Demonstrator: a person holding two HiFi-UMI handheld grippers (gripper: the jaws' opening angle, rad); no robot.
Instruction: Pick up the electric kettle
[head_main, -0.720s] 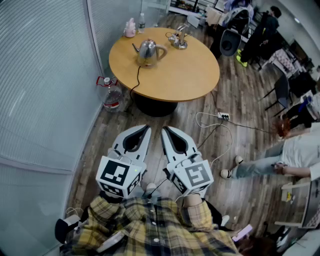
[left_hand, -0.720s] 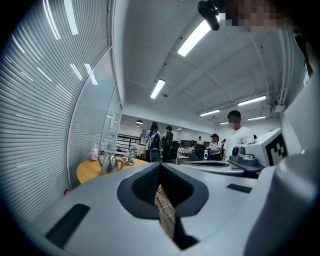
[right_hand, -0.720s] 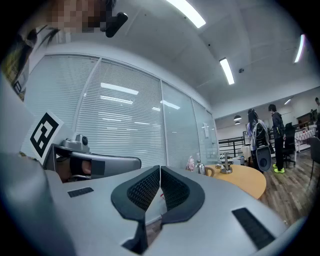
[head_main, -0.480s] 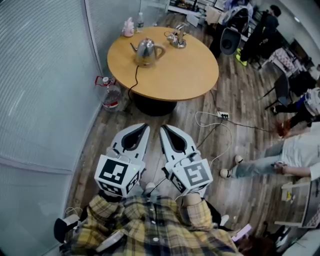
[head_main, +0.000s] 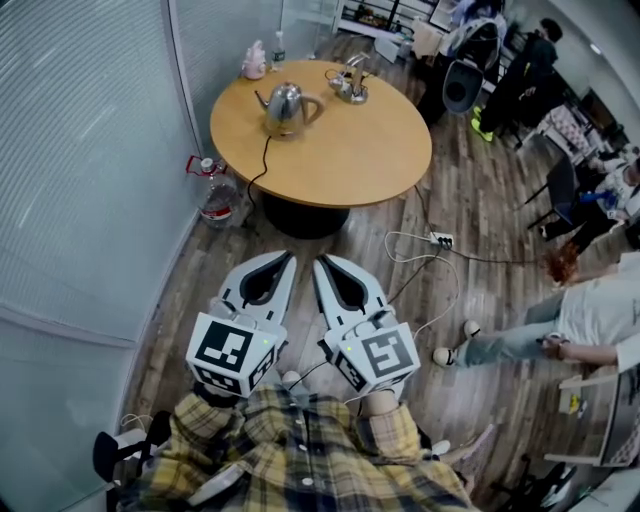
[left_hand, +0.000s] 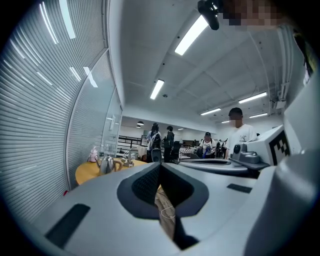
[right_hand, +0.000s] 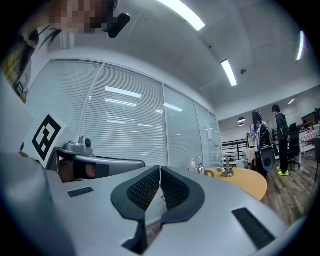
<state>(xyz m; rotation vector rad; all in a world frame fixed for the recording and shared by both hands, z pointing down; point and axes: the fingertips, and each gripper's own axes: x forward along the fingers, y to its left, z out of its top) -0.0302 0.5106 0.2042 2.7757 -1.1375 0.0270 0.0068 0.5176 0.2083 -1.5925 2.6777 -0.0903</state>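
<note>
My left gripper (head_main: 286, 259) and right gripper (head_main: 321, 264): level, side by side, jaws closed on nothing. Electric kettle (head_main: 284, 106) upright on round table (head_main: 340, 185), well apart.

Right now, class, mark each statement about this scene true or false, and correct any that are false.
1. The electric kettle stands on the round table. True.
2. The left gripper is shut on the kettle's handle. False: it is shut on nothing, well short of the table.
3. A cord runs from the kettle over the table's edge. True.
4. The water bottle stands on the table. False: it stands on the floor beside the table.
5. The right gripper is open. False: it is shut.
</note>
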